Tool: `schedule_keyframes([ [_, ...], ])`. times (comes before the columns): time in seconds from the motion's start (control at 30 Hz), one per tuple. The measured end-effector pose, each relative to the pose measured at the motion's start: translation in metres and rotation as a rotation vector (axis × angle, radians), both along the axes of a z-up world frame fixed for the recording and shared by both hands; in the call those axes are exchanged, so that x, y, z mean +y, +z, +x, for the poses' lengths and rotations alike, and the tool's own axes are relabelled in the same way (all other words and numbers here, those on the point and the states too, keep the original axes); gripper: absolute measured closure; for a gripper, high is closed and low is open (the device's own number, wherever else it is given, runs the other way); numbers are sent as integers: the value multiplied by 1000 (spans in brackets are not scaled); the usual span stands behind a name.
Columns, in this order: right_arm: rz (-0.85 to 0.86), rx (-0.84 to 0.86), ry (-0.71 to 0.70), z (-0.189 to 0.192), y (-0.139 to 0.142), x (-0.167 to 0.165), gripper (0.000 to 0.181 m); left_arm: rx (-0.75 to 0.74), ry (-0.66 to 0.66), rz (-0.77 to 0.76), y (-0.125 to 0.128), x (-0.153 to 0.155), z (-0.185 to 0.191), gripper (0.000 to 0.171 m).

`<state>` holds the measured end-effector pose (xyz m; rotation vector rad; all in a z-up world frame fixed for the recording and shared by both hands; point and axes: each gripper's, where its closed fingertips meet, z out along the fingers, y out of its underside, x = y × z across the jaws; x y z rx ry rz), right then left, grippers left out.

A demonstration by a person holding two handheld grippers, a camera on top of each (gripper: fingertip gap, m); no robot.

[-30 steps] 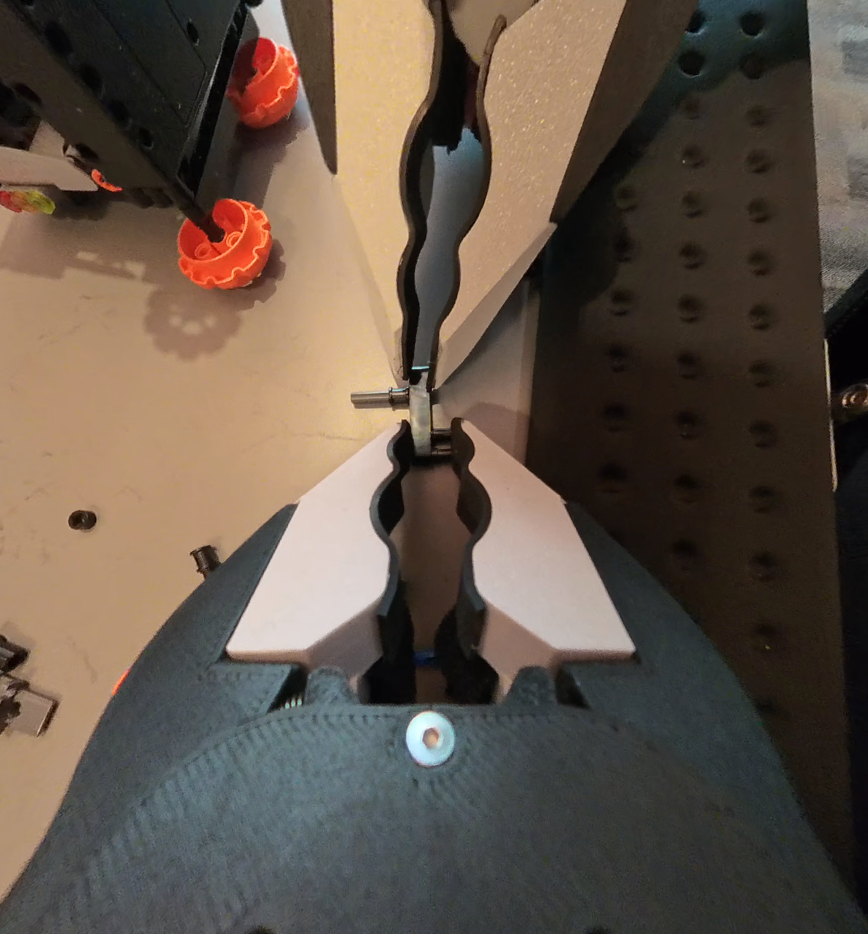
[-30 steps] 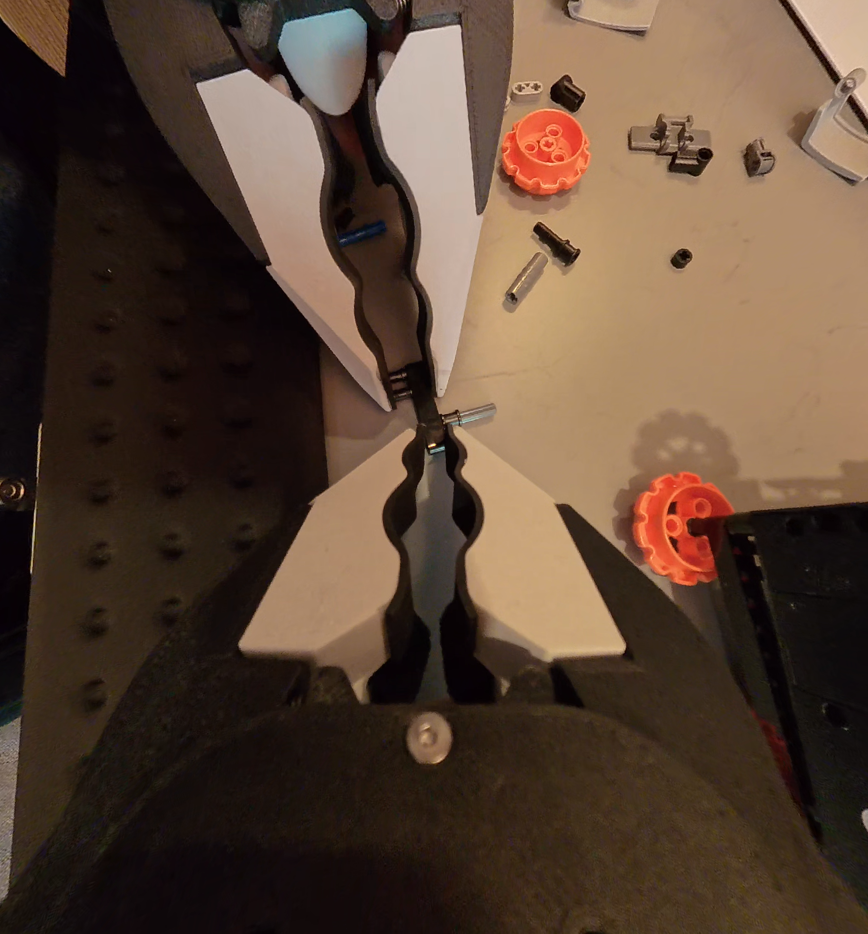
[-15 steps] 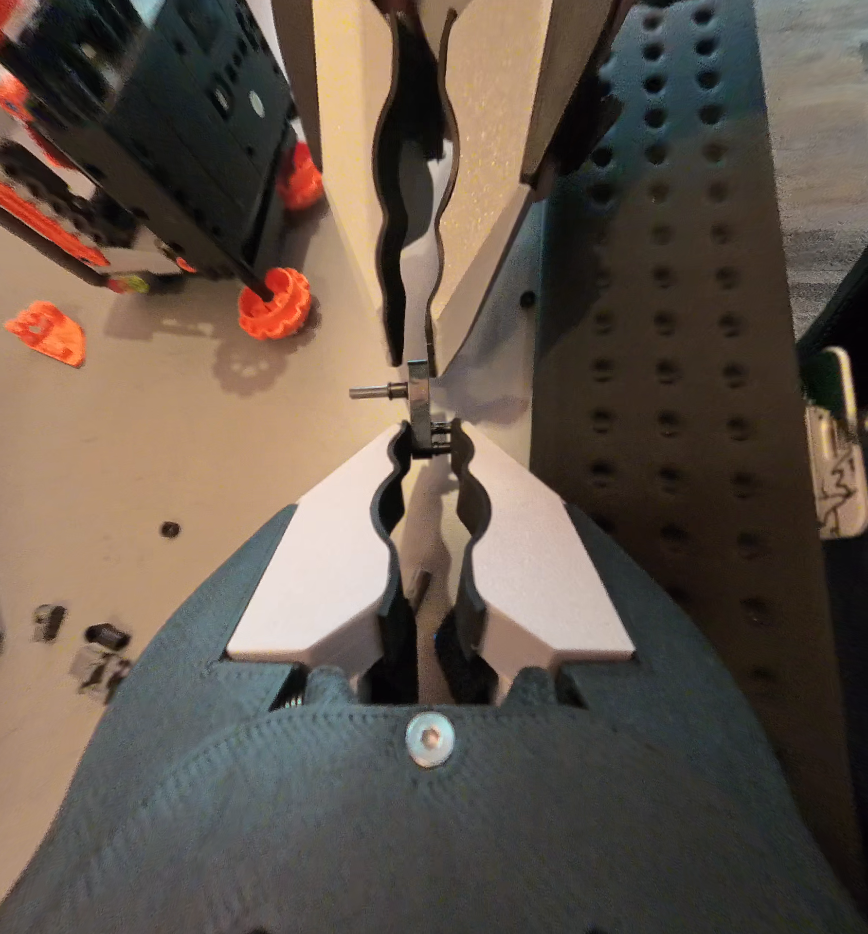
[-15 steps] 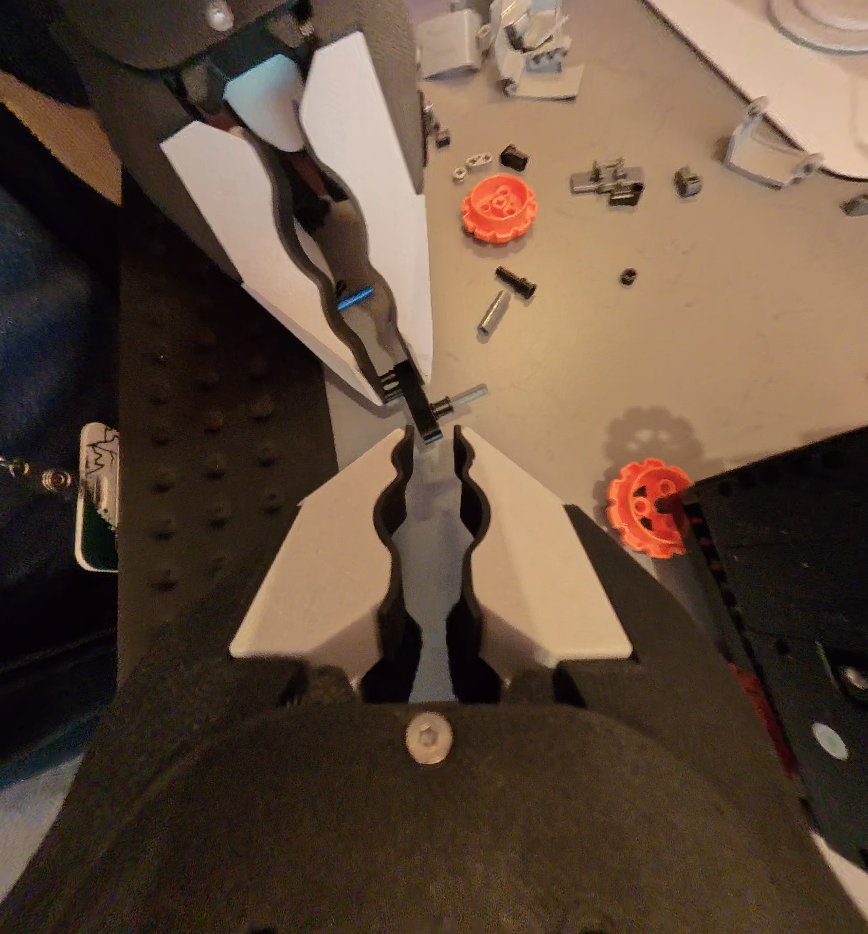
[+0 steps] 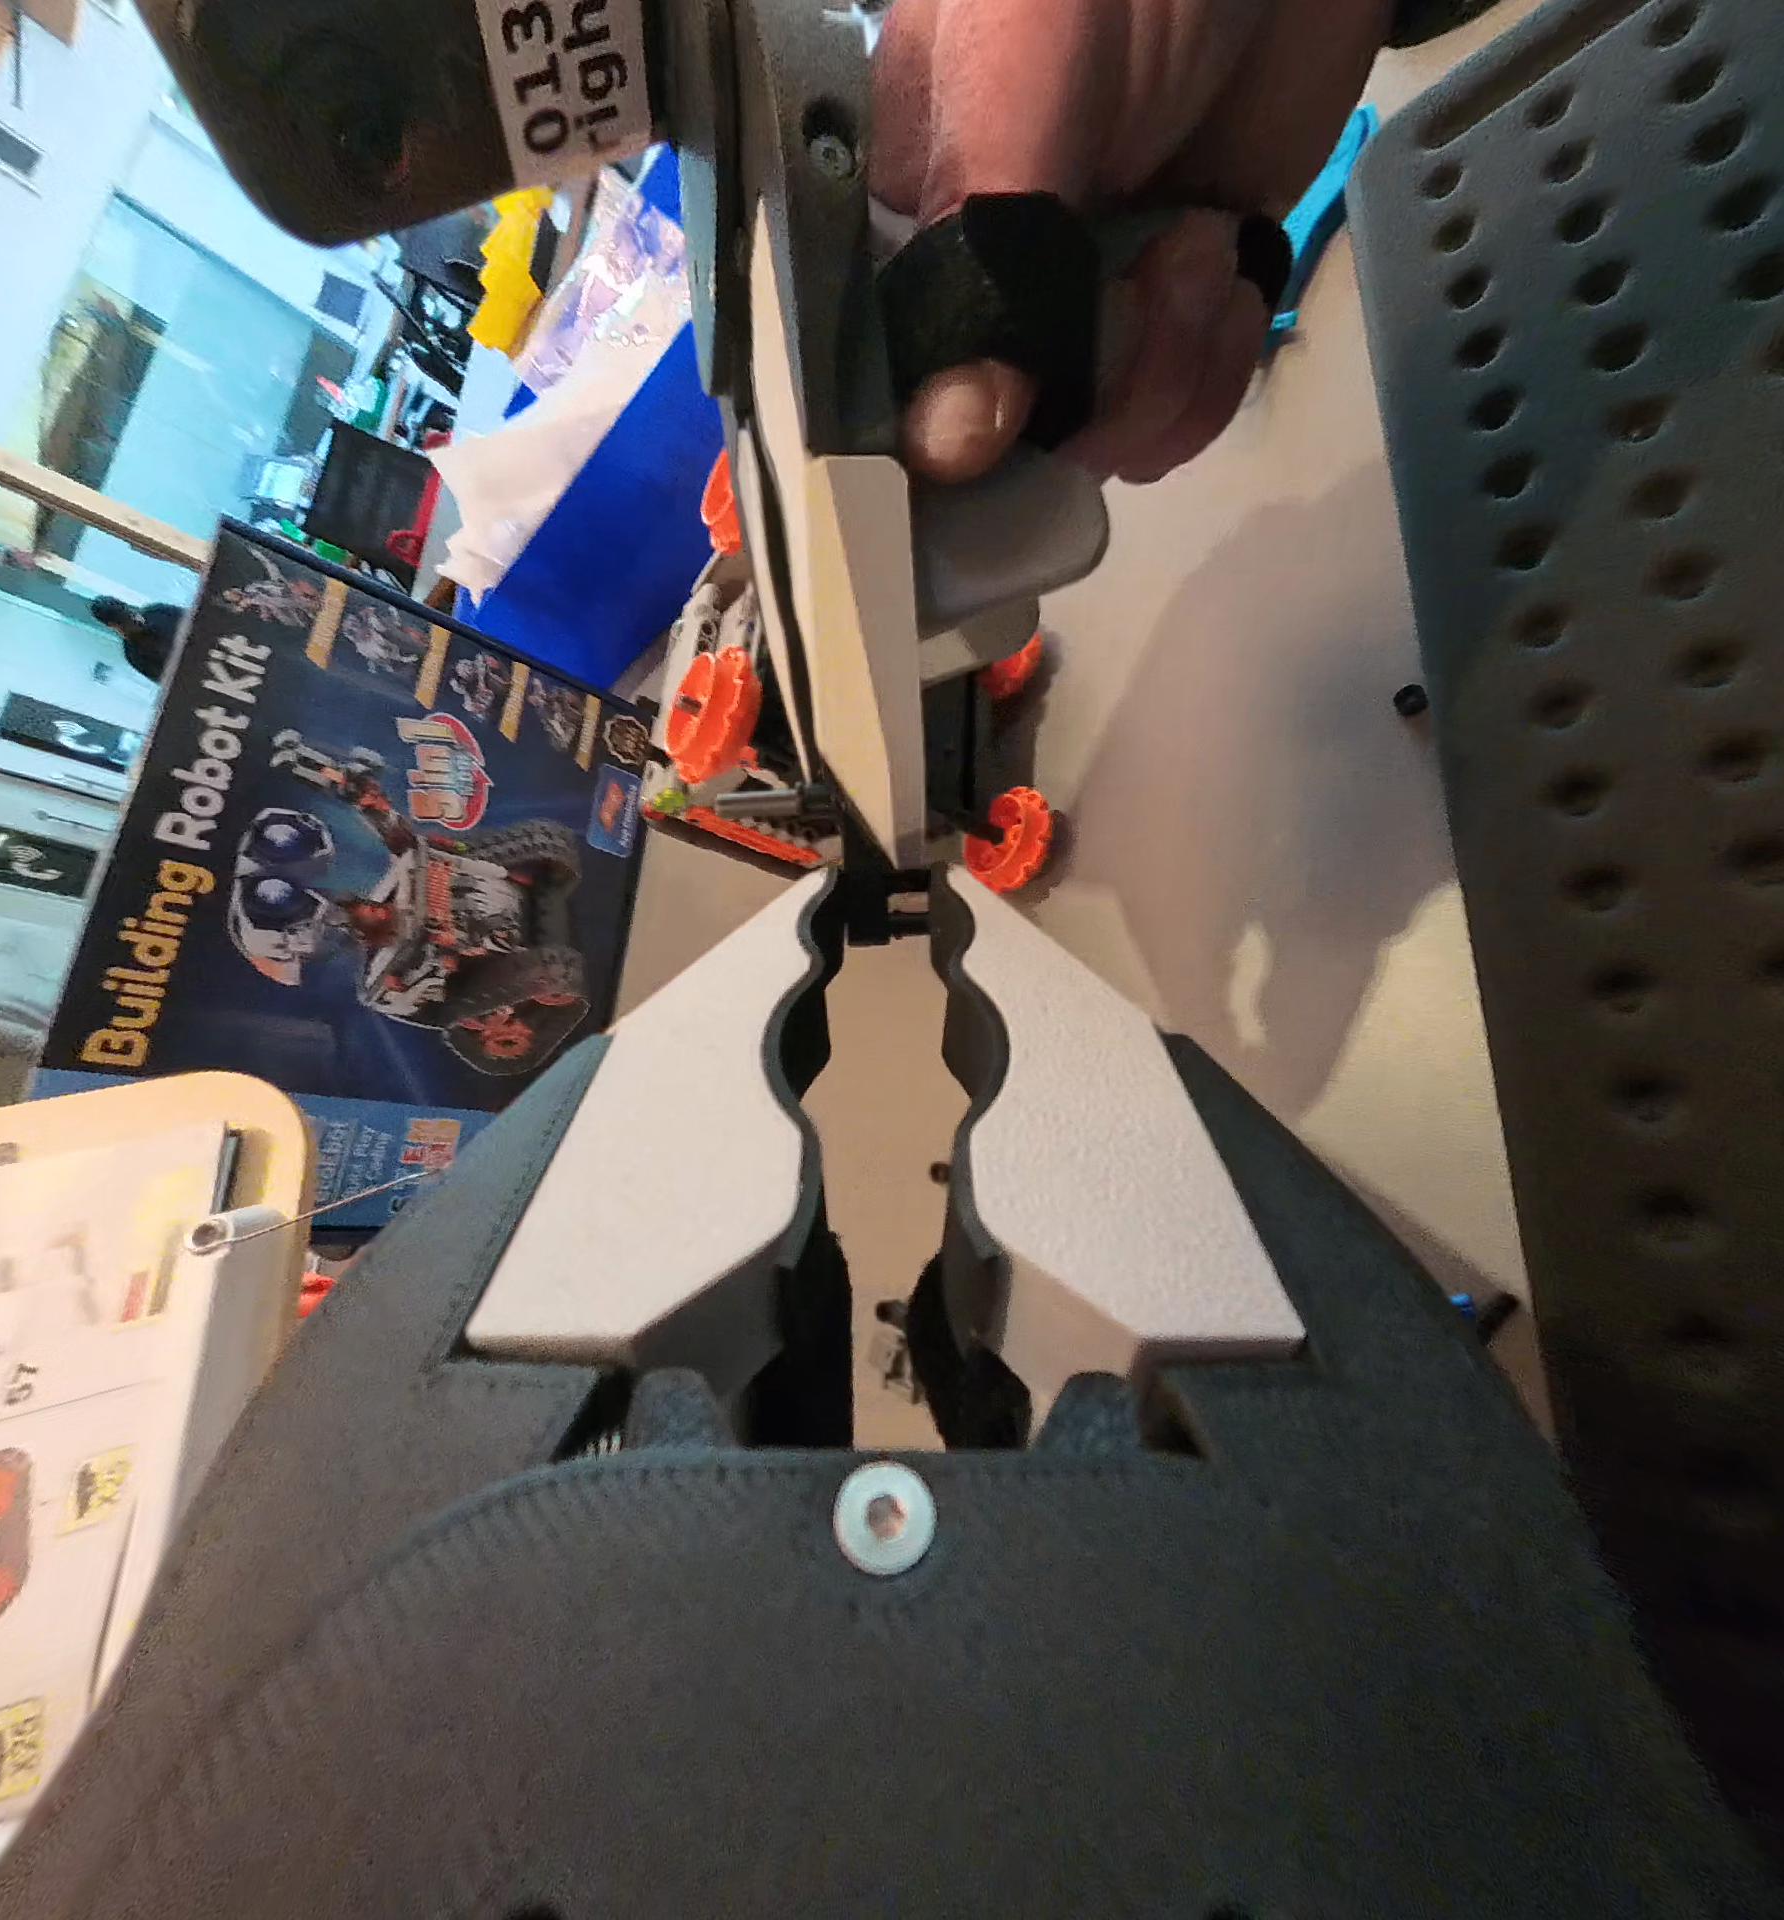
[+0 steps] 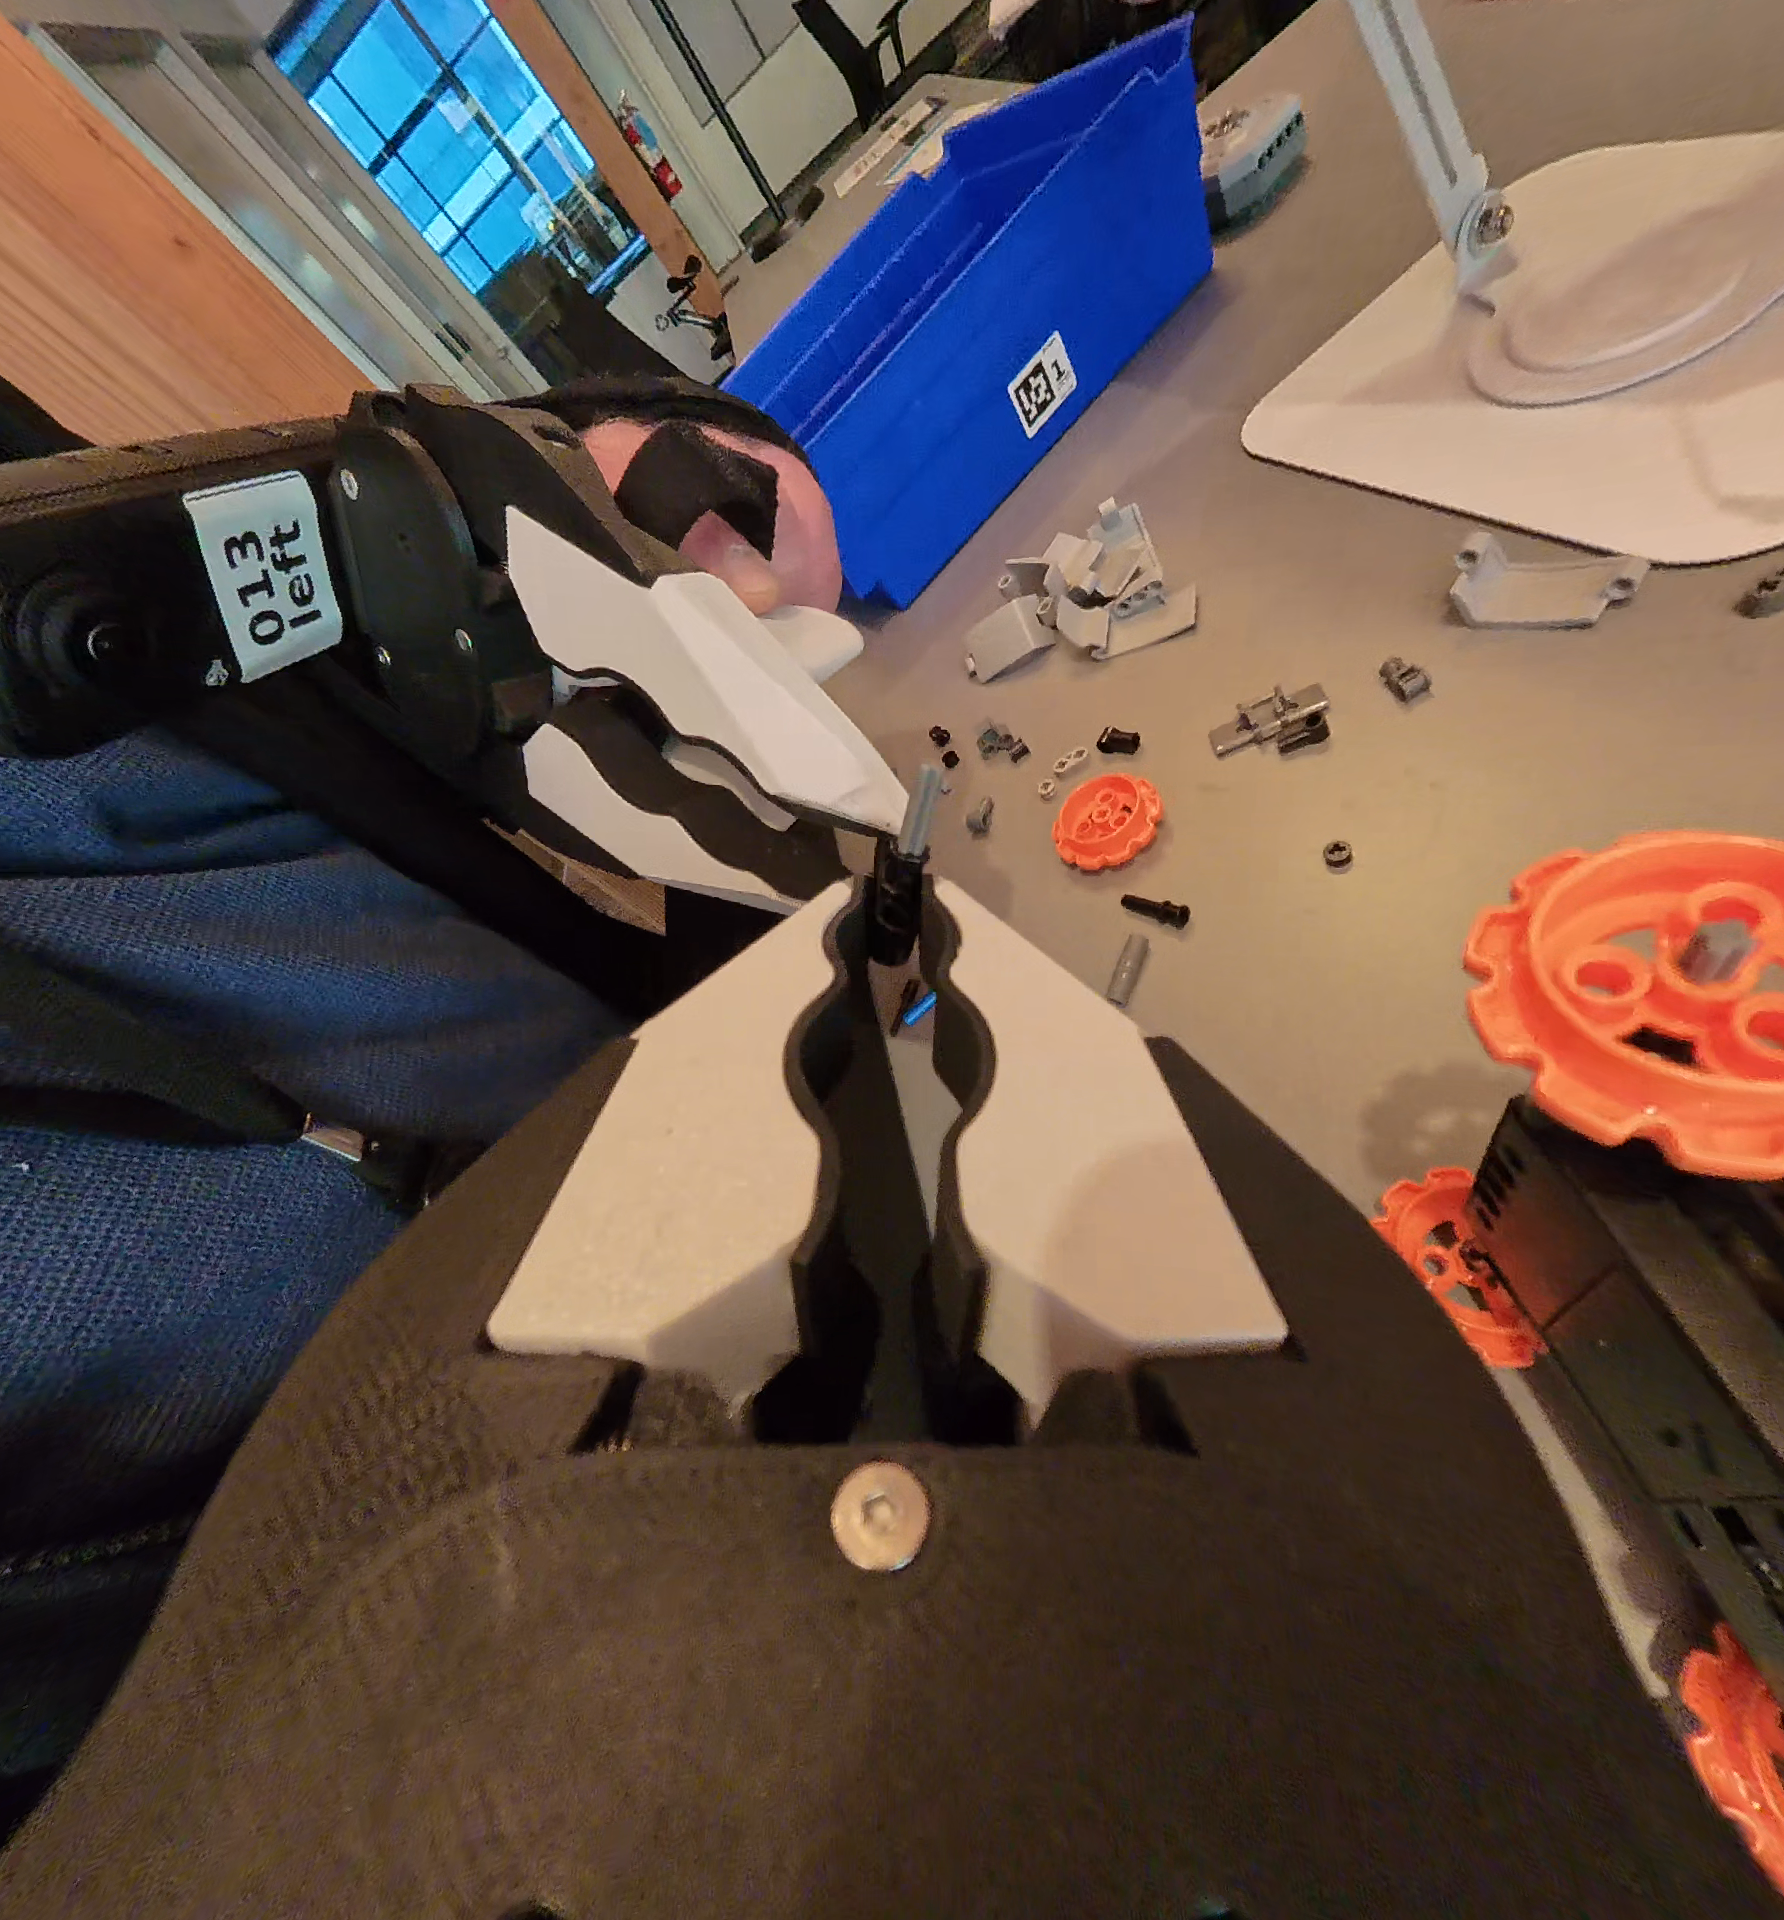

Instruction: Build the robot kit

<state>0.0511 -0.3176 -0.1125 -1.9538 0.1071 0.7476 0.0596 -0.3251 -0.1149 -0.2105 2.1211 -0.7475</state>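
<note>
Tongs, both prs (image 5: 880,902) (image 6: 893,906), pinch black connector (image 6: 894,891) w/ grey pin (image 6: 919,805) pointing up-right

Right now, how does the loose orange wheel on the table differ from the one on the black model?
The loose orange toothed plastic wheel lies flat on the table; the mounted orange wheel stands tilted. The loose wheel's hub is empty; the mounted wheel's holds a grey axle. Both have toothed rims.

Orange wheel (image 6: 1107,822), blue bin (image 6: 981,312)
</note>
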Motion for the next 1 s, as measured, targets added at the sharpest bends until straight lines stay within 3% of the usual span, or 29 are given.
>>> schedule_keyframes([
  [0.13,0,-38,-18,5,5,4,176,-14,16,-21,5,4,5,156],
  [0.27,8,-142,-33,12,12,8,176,37,45,-181,14,11,7,153],
  [0.47,44,-302,41,11,26,13,176,251,65,-577,22,20,9,140],
  [0.67,96,-437,108,8,41,21,176,404,-43,-895,39,18,4,158],
  [0.83,121,-451,114,7,49,24,176,416,-73,-980,48,22,4,165],
  [1.0,121,-442,60,14,51,25,167,360,-44,-916,50,31,10,166],
])
